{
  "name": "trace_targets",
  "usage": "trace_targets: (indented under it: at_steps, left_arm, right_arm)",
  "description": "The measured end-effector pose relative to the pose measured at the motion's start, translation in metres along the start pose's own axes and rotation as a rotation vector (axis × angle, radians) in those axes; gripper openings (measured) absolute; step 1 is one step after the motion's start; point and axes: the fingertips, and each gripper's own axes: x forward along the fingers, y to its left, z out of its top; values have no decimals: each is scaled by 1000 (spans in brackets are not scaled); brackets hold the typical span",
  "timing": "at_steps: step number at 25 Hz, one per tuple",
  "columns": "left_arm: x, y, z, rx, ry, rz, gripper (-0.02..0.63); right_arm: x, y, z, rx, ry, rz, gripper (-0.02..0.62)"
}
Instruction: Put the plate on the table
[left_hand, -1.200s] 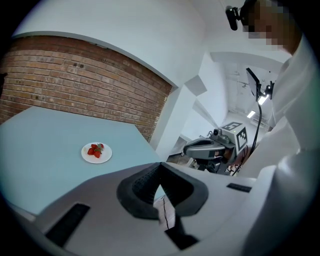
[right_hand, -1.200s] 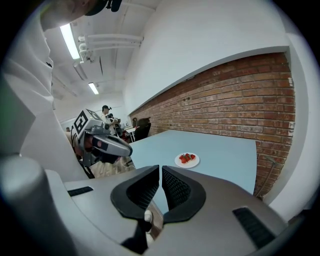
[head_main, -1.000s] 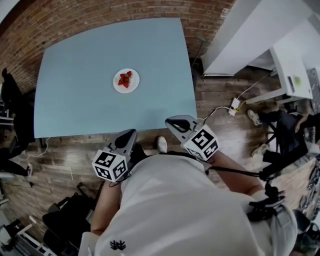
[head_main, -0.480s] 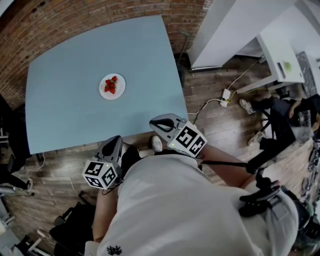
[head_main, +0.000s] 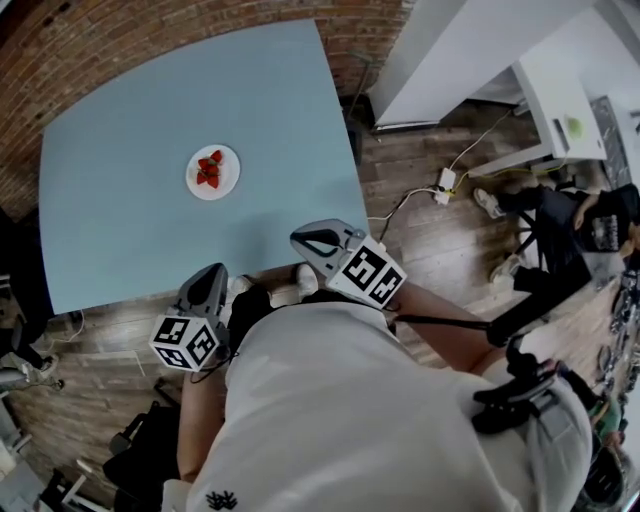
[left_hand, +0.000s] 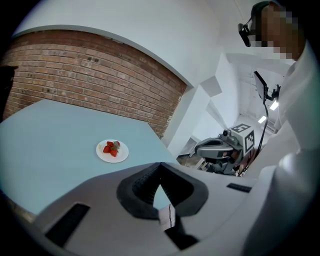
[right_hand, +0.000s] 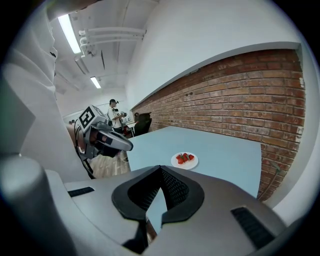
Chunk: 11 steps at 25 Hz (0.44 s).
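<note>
A white plate (head_main: 212, 172) with several strawberries rests on the light blue table (head_main: 130, 110), well in from its edges. It also shows in the left gripper view as the plate (left_hand: 112, 150) and in the right gripper view as the plate (right_hand: 184, 160). My left gripper (head_main: 209, 274) hangs off the table's near edge, close to the person's body, shut and empty. Beside it, over that same edge, my right gripper (head_main: 306, 238) is shut with nothing in it. Both are far from the plate.
A brick wall (left_hand: 90, 75) runs behind the table. On the wooden floor to the right lie a cable and power strip (head_main: 442, 184). A white desk (head_main: 555, 100) and a seated person (head_main: 585, 235) are farther right. Dark chairs (head_main: 140, 450) stand at the lower left.
The head view has drifted, so table and plate sit further left in the picture. Both grippers stay shut and have dropped slightly toward the body. The plate has not moved on the table.
</note>
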Motion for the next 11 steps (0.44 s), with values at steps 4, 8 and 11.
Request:
trace_targets:
  at_steps: [4,8,11]
  left_arm:
    - [9,9,8,6,11,-3,0]
    - [36,7,17,15,28,-61,0]
    - [71,-1,24,26,47,-147,0]
  right_arm:
    - [6,-11,3,1,5,-11,6]
    - [2,-32,5,14,19,-55,6]
    - [-16,-57,-1,36,55,-135,6]
